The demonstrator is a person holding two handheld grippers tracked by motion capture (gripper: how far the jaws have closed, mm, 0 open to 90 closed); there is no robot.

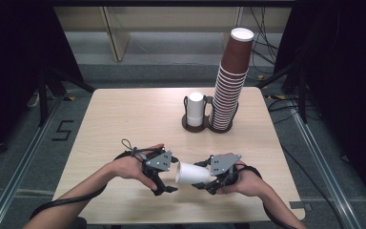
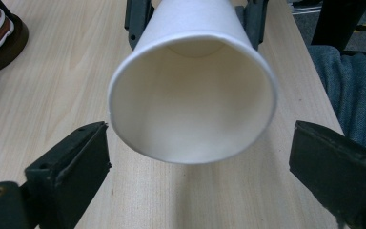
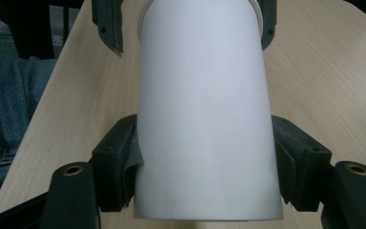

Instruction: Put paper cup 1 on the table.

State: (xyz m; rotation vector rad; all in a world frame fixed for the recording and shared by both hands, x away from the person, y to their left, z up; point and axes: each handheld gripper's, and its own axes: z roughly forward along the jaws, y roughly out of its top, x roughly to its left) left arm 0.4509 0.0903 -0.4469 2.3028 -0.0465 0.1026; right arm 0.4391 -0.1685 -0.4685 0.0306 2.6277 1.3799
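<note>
A white paper cup [image 1: 192,174] lies on its side in the air just above the front of the wooden table [image 1: 124,119], between both hands. My right gripper [image 1: 201,175] is shut on the cup's lower body [image 3: 205,109], one pad on each side. The cup's open mouth [image 2: 193,100] faces my left gripper [image 1: 173,174]. That gripper is open, with its jaws standing wide on either side of the rim and a small gap to each. In the right gripper view my right gripper [image 3: 208,162] squeezes the cup wall. My left gripper [image 2: 202,164] holds nothing.
At the back middle of the table stands a dark two-slot holder [image 1: 205,126]. It carries a tall, leaning stack of brown cups [image 1: 229,86] and an upturned white cup [image 1: 195,109]. The person's jeans [image 2: 348,81] show past the table's near edge.
</note>
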